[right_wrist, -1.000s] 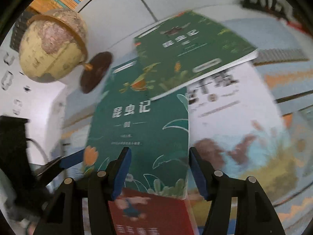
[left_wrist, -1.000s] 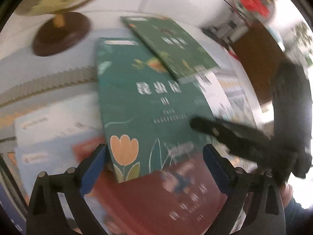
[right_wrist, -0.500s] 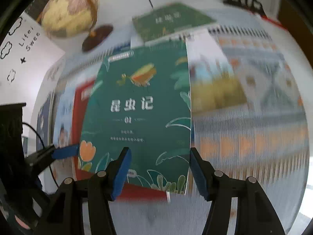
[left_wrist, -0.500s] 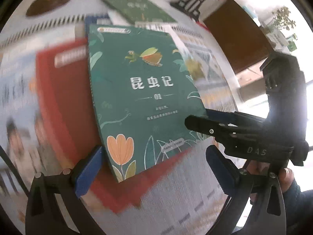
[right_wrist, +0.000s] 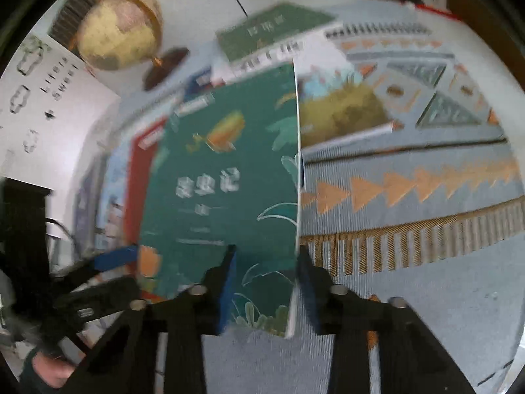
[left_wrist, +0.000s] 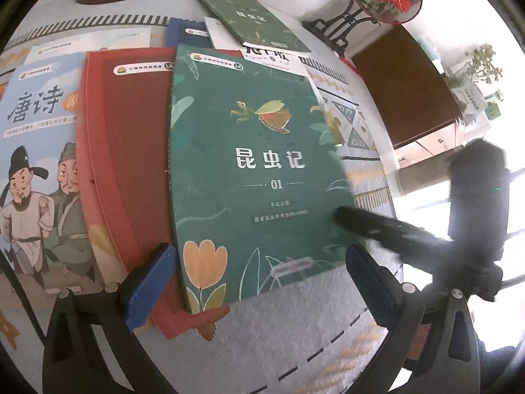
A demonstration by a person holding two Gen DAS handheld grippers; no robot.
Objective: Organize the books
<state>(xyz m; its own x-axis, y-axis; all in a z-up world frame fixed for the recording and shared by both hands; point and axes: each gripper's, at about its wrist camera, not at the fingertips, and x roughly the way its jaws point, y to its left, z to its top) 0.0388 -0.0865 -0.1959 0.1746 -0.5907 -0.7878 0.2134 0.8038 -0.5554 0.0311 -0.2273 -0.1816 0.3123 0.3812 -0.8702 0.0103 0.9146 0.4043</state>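
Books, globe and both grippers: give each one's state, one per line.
Large green book: closed, face up, overlapping the red book, corner between the right gripper's pads.
Red book: closed, flat, partly covered.
Blue poetry book: closed, face up.
Small green book: closed, atop a white one.
Globe: upright.
Left gripper: open, empty.
Right gripper: jaws closing.

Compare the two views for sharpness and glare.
Left wrist view: mostly sharp, the title on the green book reads clearly; the window at right is blown out and the right tongs are smeared. Right wrist view: blurred throughout, the book's title and the globe soft; no strong glare.
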